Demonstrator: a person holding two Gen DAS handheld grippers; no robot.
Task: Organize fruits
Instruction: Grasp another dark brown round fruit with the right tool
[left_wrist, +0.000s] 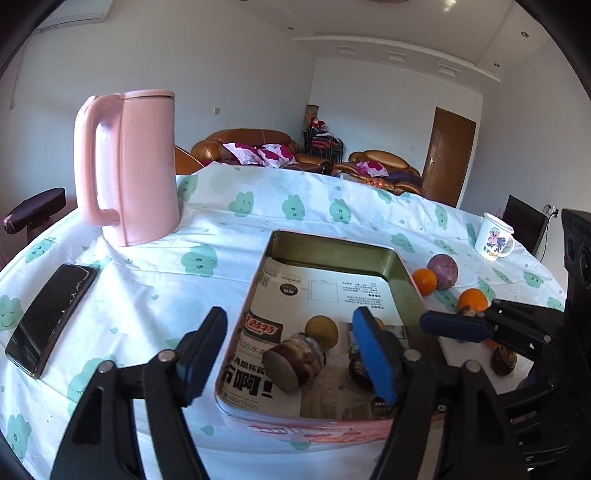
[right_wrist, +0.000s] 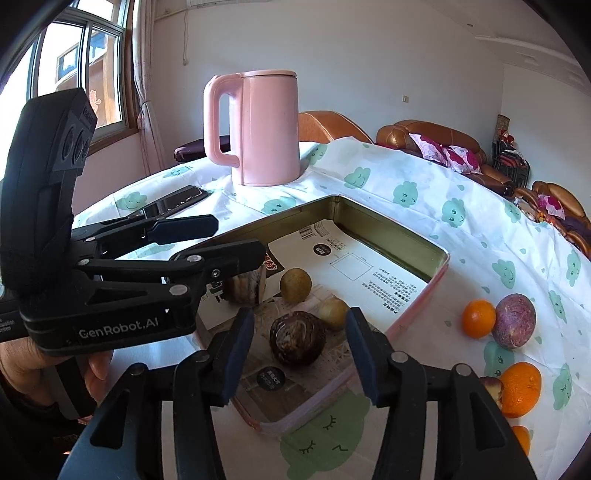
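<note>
On the clothed surface (right_wrist: 424, 192), oranges (right_wrist: 478, 318) lay beside the tin (right_wrist: 436, 258); firm, round, roll-prone, best gripped across the middle. Both tools (left_wrist: 290, 354) (right_wrist: 300, 352) were held open, empty.

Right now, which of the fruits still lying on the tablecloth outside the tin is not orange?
The purple fruit, beside the far orange and right of the tin. It is mottled purple; the other round ones out there are plain orange.

Cloud-print table (left_wrist: 147, 295) bears kettle (left_wrist: 129, 166), phone (left_wrist: 51, 317), tin (left_wrist: 332, 258), oranges (right_wrist: 478, 318).
</note>
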